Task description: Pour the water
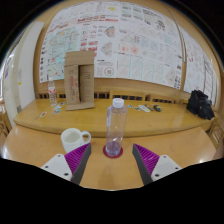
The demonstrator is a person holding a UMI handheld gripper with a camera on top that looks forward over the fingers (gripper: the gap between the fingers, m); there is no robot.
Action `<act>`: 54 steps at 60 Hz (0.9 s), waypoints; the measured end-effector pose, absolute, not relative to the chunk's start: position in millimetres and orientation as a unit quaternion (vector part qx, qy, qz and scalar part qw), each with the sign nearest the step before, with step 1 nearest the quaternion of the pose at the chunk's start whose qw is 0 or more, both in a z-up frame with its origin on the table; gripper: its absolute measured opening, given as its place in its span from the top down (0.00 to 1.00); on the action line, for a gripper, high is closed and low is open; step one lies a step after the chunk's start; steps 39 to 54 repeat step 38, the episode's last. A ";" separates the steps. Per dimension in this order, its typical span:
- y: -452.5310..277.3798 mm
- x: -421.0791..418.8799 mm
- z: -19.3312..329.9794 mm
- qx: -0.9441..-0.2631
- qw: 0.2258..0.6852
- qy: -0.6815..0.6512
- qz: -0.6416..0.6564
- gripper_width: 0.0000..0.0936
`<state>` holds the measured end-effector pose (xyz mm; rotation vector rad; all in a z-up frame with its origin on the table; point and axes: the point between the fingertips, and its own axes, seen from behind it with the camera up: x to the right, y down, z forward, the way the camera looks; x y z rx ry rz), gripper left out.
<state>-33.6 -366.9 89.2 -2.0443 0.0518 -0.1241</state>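
A light wooden table is carrying a clear plastic bottle at twelve o'clock, between the wide-spread gripper; a white ceramic mug is sitting at ten.

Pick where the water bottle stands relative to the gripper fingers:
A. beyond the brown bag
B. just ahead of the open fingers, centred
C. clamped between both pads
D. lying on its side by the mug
B: the water bottle stands upright just ahead of the gripper, whose fingers are spread and touch nothing.
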 end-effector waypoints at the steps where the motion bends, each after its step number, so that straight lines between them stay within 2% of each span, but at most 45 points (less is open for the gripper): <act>1: -377.3 -35.4 91.8 -0.853 0.518 0.022 -0.054 0.09; 17: -546.1 -87.4 121.8 -0.865 0.498 0.023 -0.059 0.09; 26: -607.8 -101.3 133.2 -0.864 0.499 0.029 -0.059 0.09; 38: -639.8 -99.4 150.5 -0.860 0.505 0.033 -0.071 0.09; 54: -639.8 -99.4 150.5 -0.860 0.505 0.033 -0.071 0.09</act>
